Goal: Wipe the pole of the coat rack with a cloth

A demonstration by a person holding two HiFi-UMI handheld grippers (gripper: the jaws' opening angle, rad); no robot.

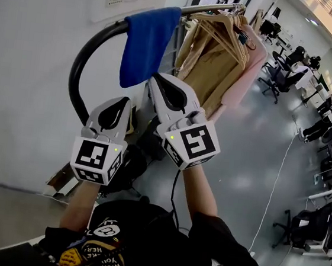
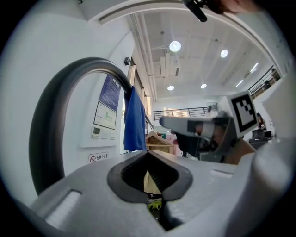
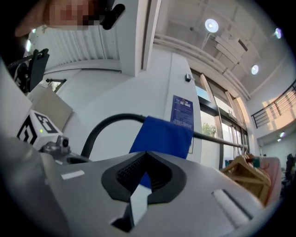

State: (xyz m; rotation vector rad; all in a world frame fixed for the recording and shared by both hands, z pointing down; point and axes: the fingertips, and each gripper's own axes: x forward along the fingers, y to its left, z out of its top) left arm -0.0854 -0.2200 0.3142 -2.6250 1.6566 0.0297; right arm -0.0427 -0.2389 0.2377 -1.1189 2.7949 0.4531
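— Where's the cloth right now?

— It's a plain blue cloth (image 1: 146,44), folded over the pole (image 1: 81,69) of the coat rack and hanging down flat on both sides. It sits just past the point where the dark tube curves from upright to level. From my right gripper view it hangs as a smooth blue panel with a straight lower hem.

— And the pole itself?

— It's a dark, smooth tube where it bends. Further along it runs straight, and wooden hangers (image 1: 226,24) there carry a tan coat (image 1: 211,72) and a pink garment (image 1: 253,60). Behind it is a white wall with a blue poster (image 2: 110,92).

— What are your grippers doing?

— My right gripper (image 1: 160,79) is raised with its tip just under the cloth's hem. I can't tell whether it touches the fabric. Its jaws are pressed together at the tips and nothing is caught between them. My left gripper (image 1: 125,101) sits lower and to the left, beside the curved part of the pole and apart from it. Its jaws are clenched too, and it carries nothing.
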